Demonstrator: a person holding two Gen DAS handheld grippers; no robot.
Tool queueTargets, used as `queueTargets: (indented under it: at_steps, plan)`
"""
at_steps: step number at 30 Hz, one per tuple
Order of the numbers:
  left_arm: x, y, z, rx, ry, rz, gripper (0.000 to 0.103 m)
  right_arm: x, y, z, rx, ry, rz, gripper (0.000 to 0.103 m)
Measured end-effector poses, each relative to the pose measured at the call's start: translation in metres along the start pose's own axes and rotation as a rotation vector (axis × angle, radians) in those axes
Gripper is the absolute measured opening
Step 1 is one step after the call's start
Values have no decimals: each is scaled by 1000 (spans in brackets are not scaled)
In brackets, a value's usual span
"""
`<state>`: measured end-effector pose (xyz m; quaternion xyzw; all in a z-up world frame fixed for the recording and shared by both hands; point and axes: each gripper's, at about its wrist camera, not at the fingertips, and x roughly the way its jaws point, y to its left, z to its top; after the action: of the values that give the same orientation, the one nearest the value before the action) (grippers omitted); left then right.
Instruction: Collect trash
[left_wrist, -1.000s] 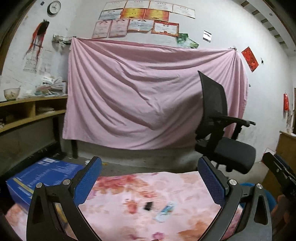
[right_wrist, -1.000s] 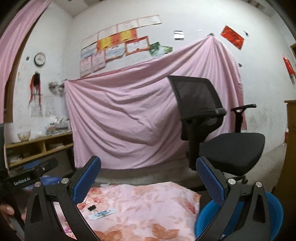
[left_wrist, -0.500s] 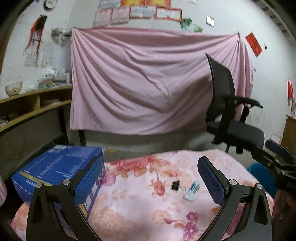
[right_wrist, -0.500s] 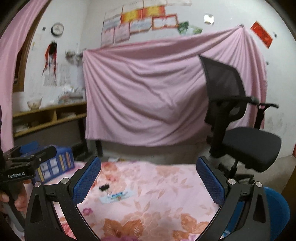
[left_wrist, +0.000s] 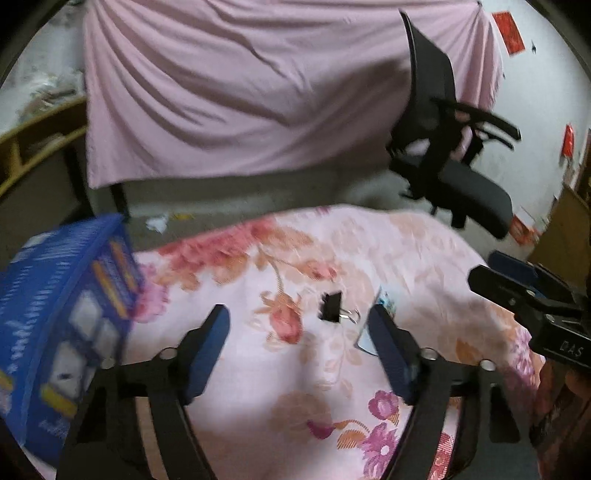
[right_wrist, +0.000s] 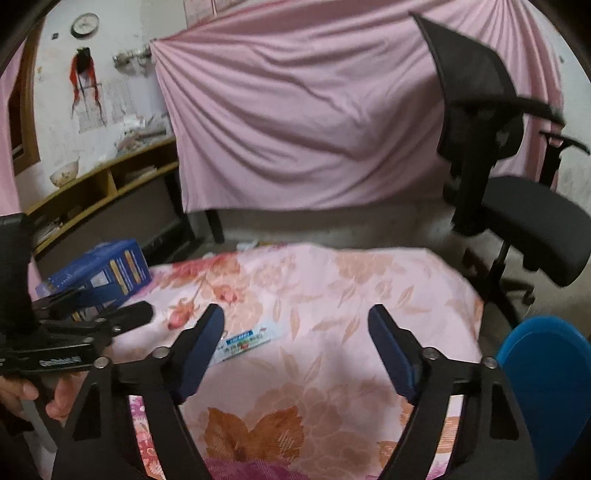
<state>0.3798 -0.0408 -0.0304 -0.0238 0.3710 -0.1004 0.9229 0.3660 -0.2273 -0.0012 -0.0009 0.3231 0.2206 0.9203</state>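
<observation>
Both grippers hang above a worktop (right_wrist: 369, 280) covered by a pink floral cloth. The left gripper (left_wrist: 297, 332) has its blue-padded jaws spread but closing, with nothing pressed between them. Just beyond its tips, at about one o'clock, lies a black binder clip (left_wrist: 331, 305), its wire handles trailing toward three o'clock. Beside the clip, partly hidden behind the right finger, lies a flat printed wrapper (left_wrist: 384, 301); in this view its long axis runs from about one o'clock down to seven o'clock.

The right gripper (right_wrist: 295, 328) is also spread and closing, empty. In its view the wrapper (right_wrist: 244, 341) lies flat on the cloth at about nine o'clock of the gap, its near end tucked behind the left finger, its long axis running from eight o'clock up to two o'clock.

A blue box (right_wrist: 99, 271) stands on the worktop's edge at ten o'clock in the right view, blurred in the left. A blue bin (right_wrist: 550, 376) sits off the worktop at four o'clock. A black office chair (right_wrist: 517, 192) stands beyond, before a hanging pink sheet (right_wrist: 314, 110). A person's hand (right_wrist: 33, 395) holds the left gripper's handle.
</observation>
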Motion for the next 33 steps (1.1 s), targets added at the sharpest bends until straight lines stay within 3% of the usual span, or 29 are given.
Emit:
queueTargets:
  at_steps: [3,7,10,13,19,23,33]
  plan:
    - [18,-1,5,11,65,-35,49,11,-1,-1,11,54,11,67]
    - [44,-4,10,18,154,-83,36,18,-8,-2,41,97,25,64]
    - [56,-9,14,44,185,-61,29,21,-13,-3,63,119,35,64]
    - [61,-11,17,60,198,-43,13,27,-13,-3,71,148,34,64]
    - [56,2,13,15,198,-24,12,37,-11,-4,68,206,39,64]
    - [36,16,3,-39,193,-5,12,49,-6,-8,95,269,99,64]
    - [-10,27,-25,-99,158,-17,12,72,11,-3,122,347,126,48]
